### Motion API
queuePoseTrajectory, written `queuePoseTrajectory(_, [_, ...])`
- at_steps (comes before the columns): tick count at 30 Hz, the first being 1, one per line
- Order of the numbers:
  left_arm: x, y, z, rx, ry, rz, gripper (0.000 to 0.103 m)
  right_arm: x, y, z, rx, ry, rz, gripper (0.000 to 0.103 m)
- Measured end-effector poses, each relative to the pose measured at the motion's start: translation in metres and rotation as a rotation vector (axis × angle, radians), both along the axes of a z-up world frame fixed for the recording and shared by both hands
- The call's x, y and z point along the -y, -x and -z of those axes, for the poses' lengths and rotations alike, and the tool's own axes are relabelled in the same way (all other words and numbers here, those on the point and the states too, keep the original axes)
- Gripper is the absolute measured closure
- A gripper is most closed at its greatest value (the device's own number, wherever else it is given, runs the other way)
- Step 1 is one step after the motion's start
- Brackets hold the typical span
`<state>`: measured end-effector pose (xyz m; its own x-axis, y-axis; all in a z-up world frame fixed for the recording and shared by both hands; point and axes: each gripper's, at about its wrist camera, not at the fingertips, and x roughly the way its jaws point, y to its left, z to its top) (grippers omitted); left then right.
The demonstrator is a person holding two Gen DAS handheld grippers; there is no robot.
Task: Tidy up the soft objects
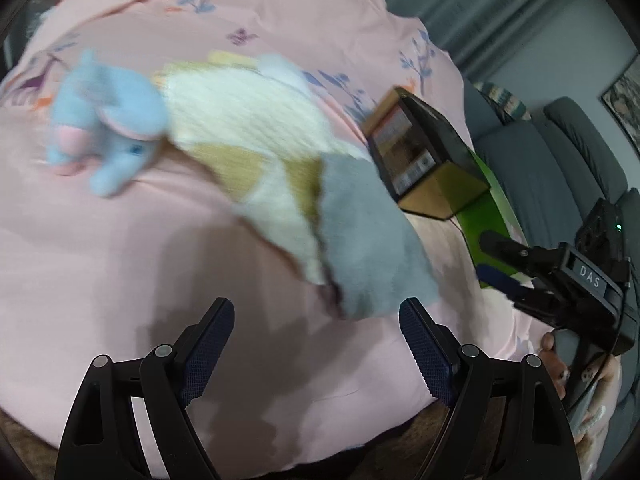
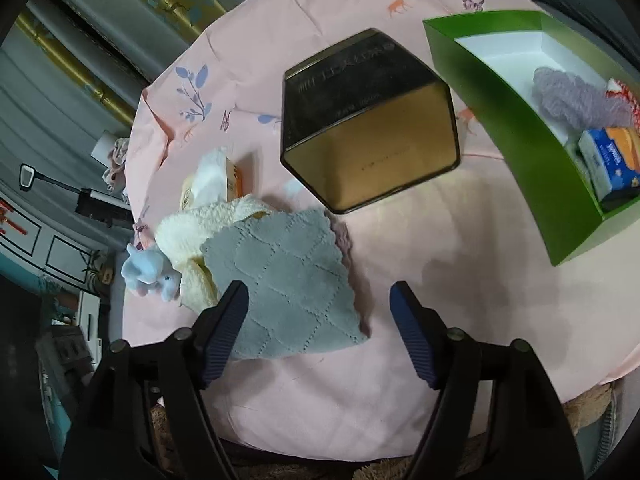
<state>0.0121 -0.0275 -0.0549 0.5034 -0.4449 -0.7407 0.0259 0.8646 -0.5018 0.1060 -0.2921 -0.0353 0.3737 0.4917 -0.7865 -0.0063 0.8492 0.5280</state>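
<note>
Left wrist view. Left gripper (image 1: 316, 356): jaws wide apart, holding nothing, above bare pink cloth (image 1: 120, 260). Ahead of it, a heap of soft items, blurred: blue plush (image 1: 108, 124) at the left, cream towel (image 1: 248, 128) in the middle, grey cloth (image 1: 368, 240) nearest the fingers and partly over the towel. Behind the heap, a hexagonal tin (image 1: 424, 156) lying on its side, and a sliver of green box (image 1: 484, 220) beyond it. Right gripper (image 1: 500, 260) enters from the right, near the green box; writing on its body reads "DAS". The tin's end carries a label, too blurred to read.

Right wrist view. Right gripper (image 2: 320, 332): jaws wide apart, nothing held; its left finger lies over the near edge of the grey cloth (image 2: 288, 276), whether touching cannot be told. Cream towel (image 2: 192, 232) and blue plush (image 2: 148, 272) sit to the left, touching one another; a tissue pack (image 2: 224, 184) lies behind them. Tin (image 2: 368, 128) stands between heap and green box (image 2: 520, 140); it bears Chinese characters, not legible. Box contents: grey-lilac fluffy item (image 2: 576, 100), blue-and-orange packet (image 2: 612, 160) with small unreadable print, a red-and-white scrap at the edge.

Progress, as judged: partly done. Some items are boxed; plush, towel and grey cloth remain out on the pink cloth, with the grey cloth the likeliest next pick.
</note>
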Motion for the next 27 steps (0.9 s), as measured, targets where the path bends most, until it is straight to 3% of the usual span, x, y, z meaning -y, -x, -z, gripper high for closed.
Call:
queuePoseTrajectory(4, [0.024, -0.011, 0.002, 0.006, -0.041, 0.023, 0.019, -0.005, -0.007, 0.019, -0.041, -0.051, -0.039, 0.029])
queuePoseTrajectory(7, [0.029, -0.02, -0.001, 0.008, -0.056, 0.011, 0.033, -0.014, -0.016, 0.028, -0.058, -0.051, -0.056, 0.029])
queuePoseTrajectory(11, [0.038, -0.032, 0.002, 0.011, -0.051, 0.024, 0.034, -0.028, -0.03, 0.035, -0.06, -0.068, -0.087, 0.031])
queuePoseTrajectory(13, [0.042, -0.041, 0.01, -0.021, -0.055, 0.028, 0.044, -0.037, -0.035, 0.043, -0.082, -0.034, -0.097, 0.046])
queuePoseTrajectory(15, [0.043, -0.045, 0.017, -0.031, -0.049, 0.031, 0.047, -0.04, -0.034, 0.047, -0.094, -0.007, -0.105, 0.06])
queuePoseTrajectory(17, [0.043, -0.045, 0.016, -0.017, -0.009, 0.034, 0.051, -0.041, -0.033, 0.048, -0.084, -0.024, -0.11, 0.066])
queuePoseTrajectory(19, [0.044, -0.045, 0.016, -0.035, 0.038, 0.066, 0.058, -0.041, -0.031, 0.048, -0.085, -0.072, -0.123, 0.082])
queuePoseTrajectory(27, [0.059, -0.029, -0.031, 0.089, 0.056, 0.124, 0.059, -0.021, -0.012, 0.004, 0.021, -0.134, -0.087, 0.083])
